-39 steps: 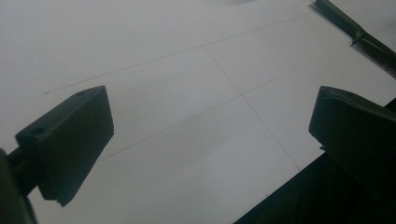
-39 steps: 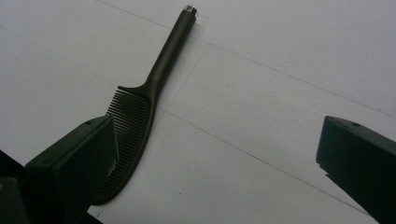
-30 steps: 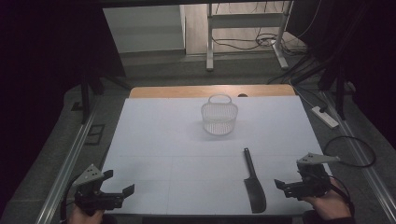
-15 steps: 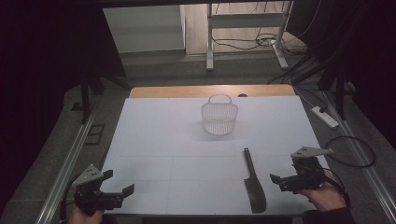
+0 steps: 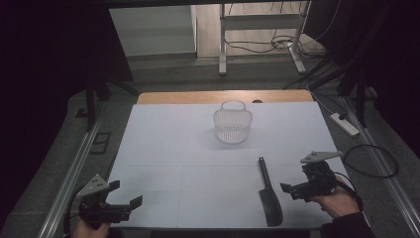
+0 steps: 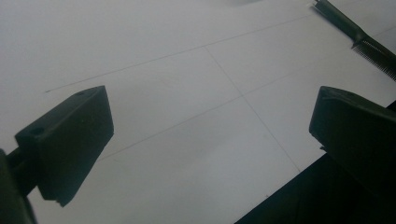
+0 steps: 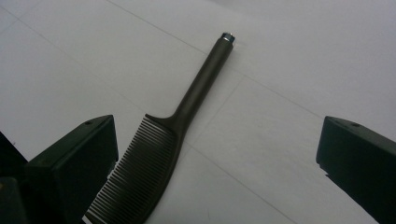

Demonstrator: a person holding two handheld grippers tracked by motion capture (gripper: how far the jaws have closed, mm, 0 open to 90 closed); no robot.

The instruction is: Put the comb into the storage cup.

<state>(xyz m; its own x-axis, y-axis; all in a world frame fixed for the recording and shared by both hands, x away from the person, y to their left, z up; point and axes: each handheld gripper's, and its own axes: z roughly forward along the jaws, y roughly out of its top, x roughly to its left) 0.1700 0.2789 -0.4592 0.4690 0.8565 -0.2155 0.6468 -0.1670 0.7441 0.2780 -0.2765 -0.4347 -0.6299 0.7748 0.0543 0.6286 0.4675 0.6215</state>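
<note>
Movement first: my right gripper [image 5: 292, 190] has slid in toward the comb [image 5: 269, 196] over the last second, where earlier it sat farther out by the table's right edge. Its jaws are spread wide with nothing between them yet. In the right gripper view the comb [image 7: 161, 144] lies flat just ahead of the tool, the toothed end close against the near jaw and the handle running away from me between the two jaws. So I judge the approach to be nearly done; what remains is to centre on the handle, lower, and close.

My left gripper [image 5: 126, 201] has not budged; it rests at the near left corner of the table [image 5: 163, 148], jaws apart and empty, well away from the comb, whose handle I catch at the far corner of its view [image 6: 355, 32].

Farther out, beyond the comb's handle tip, the small white basket [image 5: 233, 124] stands upright near the table's far edge, well apart from both tools. I take it for the likely drop point.
</note>
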